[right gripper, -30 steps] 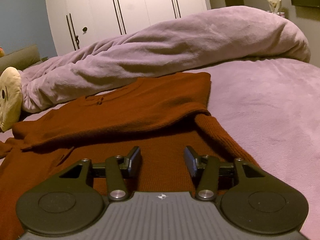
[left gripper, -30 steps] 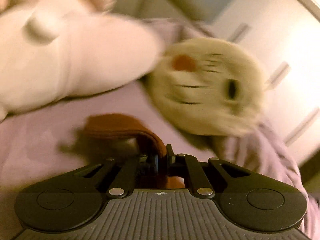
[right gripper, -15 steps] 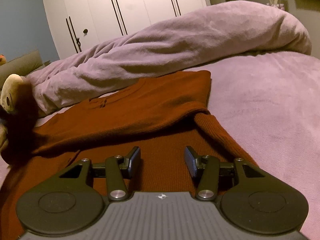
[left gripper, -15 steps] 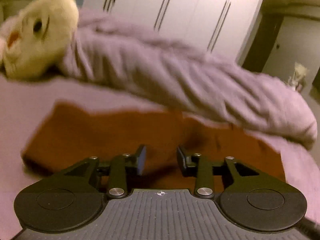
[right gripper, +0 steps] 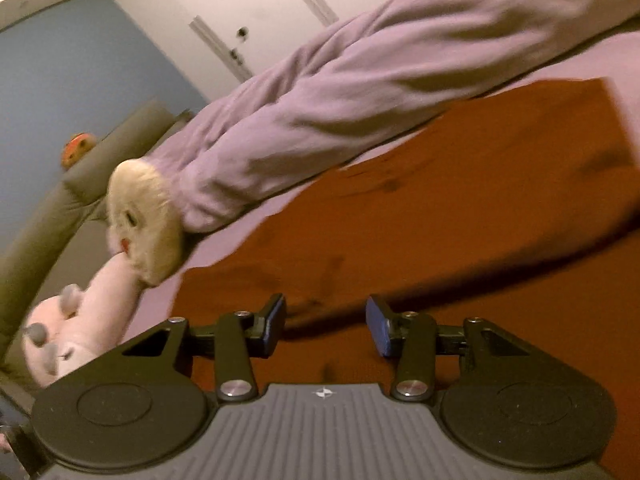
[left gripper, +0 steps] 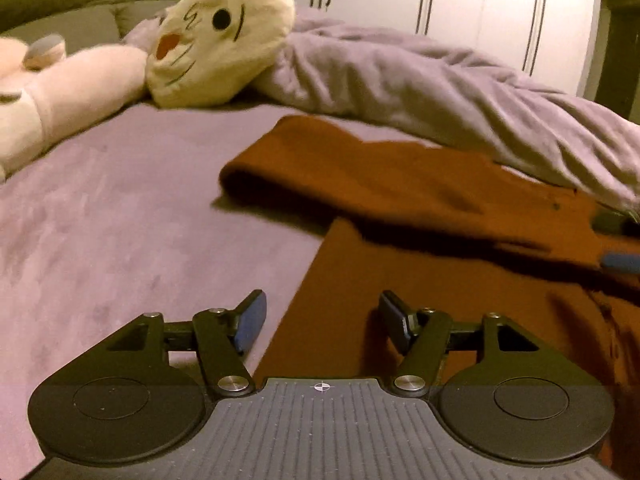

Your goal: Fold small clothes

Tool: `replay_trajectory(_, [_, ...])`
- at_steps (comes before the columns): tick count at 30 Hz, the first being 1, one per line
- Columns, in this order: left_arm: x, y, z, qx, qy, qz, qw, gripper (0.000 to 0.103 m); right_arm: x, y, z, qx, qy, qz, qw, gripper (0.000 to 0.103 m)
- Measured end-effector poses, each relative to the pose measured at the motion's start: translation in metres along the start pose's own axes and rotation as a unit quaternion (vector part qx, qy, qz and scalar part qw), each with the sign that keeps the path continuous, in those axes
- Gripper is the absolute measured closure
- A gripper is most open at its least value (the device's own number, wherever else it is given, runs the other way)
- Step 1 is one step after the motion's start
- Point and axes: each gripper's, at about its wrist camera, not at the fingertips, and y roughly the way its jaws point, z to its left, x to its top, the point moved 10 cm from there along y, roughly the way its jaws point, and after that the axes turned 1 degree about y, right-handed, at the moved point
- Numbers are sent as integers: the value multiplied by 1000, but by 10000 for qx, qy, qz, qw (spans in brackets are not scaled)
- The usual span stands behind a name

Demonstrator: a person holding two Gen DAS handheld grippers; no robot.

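A rust-brown knit sweater (left gripper: 420, 216) lies spread on the lilac bed cover (left gripper: 120, 216), with a sleeve folded across its body. It also shows in the right wrist view (right gripper: 440, 208). My left gripper (left gripper: 320, 322) is open and empty, low over the sweater's left edge, one finger over the bed cover and one over the sweater. My right gripper (right gripper: 326, 326) is open and empty, tilted, just above the sweater's body. Its fingers (left gripper: 618, 240) show at the right edge of the left wrist view.
A rolled lilac duvet (left gripper: 440, 80) runs along the far side of the sweater. A cream plush head (left gripper: 220, 36) and a pink plush toy (left gripper: 60, 92) lie at the far left. A grey-green headboard (right gripper: 48, 216) and white wardrobe doors (left gripper: 480, 8) stand behind.
My left gripper let go of the sleeve, opened wide and drew back to the sweater's left edge. My right gripper stayed open and rolled, swinging left over the sweater.
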Motion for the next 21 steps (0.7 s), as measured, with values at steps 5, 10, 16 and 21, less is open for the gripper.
replay_trajectory(5, [4,-7,18,121,-78,-175,9997,33,0,51,10,-161,-91,635,9978,72])
replay_trajectory(10, [3,-8,34,178,-369,-185,9990,31,-6,81,4,-154,409,858,9954,83])
replay_trajectory(16, [4,-15,36,224,-393,-256,9986,31,4,85,0,-150,668,775,9946,98])
replay_trajectory(21, [5,-16,40,245,-403,-233,9986,31,44,36,10,-517,-521,-127,9972,99])
